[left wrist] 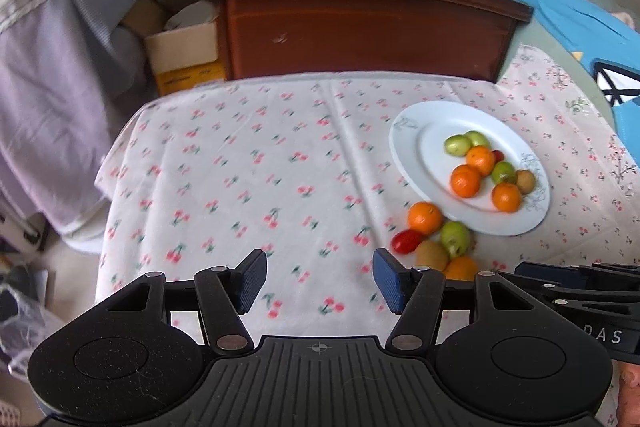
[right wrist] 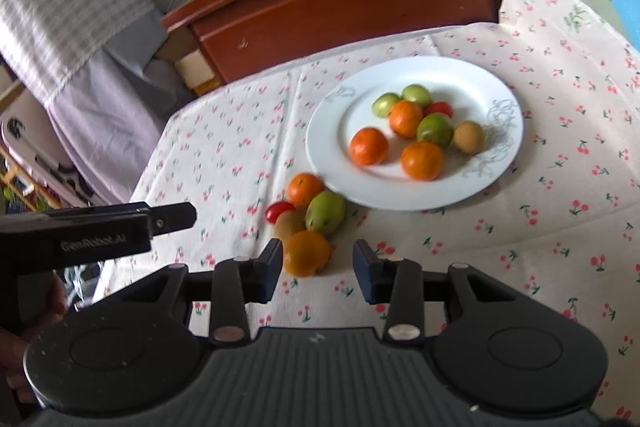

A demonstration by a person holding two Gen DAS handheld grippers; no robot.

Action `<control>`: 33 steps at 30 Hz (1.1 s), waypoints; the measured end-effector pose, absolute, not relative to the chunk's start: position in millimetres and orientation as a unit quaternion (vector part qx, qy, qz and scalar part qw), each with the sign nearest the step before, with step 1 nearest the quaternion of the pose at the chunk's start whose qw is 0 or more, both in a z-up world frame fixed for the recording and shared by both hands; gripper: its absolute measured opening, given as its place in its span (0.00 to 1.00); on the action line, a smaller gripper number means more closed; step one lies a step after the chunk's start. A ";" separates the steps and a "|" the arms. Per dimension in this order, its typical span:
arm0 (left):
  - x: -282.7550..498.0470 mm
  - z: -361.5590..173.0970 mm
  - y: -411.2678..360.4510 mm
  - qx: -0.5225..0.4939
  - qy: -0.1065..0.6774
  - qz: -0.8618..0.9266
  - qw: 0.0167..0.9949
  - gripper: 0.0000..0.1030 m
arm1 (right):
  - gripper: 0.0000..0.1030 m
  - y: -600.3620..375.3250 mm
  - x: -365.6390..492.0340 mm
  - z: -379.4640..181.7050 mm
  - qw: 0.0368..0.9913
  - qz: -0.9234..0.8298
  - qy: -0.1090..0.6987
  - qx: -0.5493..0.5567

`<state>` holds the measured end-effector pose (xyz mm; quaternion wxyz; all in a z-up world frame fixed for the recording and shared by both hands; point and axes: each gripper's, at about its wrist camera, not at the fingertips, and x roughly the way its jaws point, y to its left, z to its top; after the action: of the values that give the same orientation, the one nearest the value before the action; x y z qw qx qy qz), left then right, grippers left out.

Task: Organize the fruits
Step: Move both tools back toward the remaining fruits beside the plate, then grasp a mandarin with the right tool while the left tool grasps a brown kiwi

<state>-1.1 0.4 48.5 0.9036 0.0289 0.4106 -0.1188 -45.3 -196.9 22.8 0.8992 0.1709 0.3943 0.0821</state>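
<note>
Nearest the right gripper [right wrist: 316,269], jaws apart and empty, an orange [right wrist: 306,253] lay by its left finger; the left view half hid that fruit. The left gripper [left wrist: 320,281], jaws apart, hovered over bare tabletop [left wrist: 248,179]; "GenRobot.AI" showed on its side. Farther off, a plate [right wrist: 472,83] held more fruit.

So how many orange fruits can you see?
5. Three on the plate. Two on the cloth beside it. More could hide behind others.
</note>
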 end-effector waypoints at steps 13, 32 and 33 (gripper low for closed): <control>-2.9 34.3 11.3 0.009 0.423 -0.110 0.899 0.57 | 0.38 -178.4 -32.2 3.7 0.898 0.094 0.406 0.140; 2.7 11.7 -18.7 -0.014 0.417 -0.186 0.889 0.54 | 0.32 -202.7 -40.8 12.0 0.888 0.041 0.429 0.159; 2.7 10.4 -23.2 -0.013 0.415 -0.196 0.888 0.53 | 0.32 -206.7 -42.6 14.2 0.887 0.035 0.430 0.163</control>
<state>2.7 -23.2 10.4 0.8885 -0.0127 0.4150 -0.1955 -42.6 -206.7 14.2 0.8874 0.1634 0.4296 0.0351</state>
